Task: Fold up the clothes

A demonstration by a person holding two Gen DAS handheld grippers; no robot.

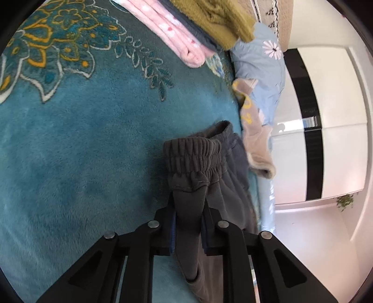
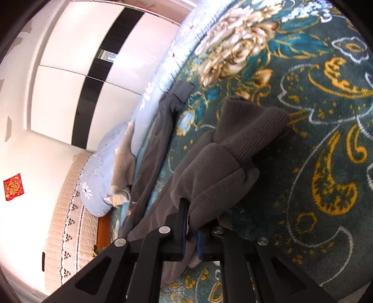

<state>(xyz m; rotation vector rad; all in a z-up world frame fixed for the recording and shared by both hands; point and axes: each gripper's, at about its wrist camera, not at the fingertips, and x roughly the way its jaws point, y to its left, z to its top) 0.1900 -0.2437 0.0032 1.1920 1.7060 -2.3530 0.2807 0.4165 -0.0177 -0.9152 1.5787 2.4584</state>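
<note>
Left gripper (image 1: 190, 198) clamped on dark grey trousers (image 1: 198, 158) just below gathered elastic waistband (image 1: 193, 151), cloth bunched between pads, rest hanging over teal blanket (image 1: 81, 144) on bed

Right gripper (image 2: 192, 216) pinched shut on grey trouser leg (image 2: 209, 174) near ribbed cuff (image 2: 251, 130); other leg trails off along bed edge

Folded stack at far end of blanket: pink dotted piece (image 1: 167, 35), dark one, olive fleece (image 1: 216, 18) on top

Pale blue pillow (image 1: 261, 70) beside stack, beige sock (image 1: 256, 139) against it

No containers in view
</note>
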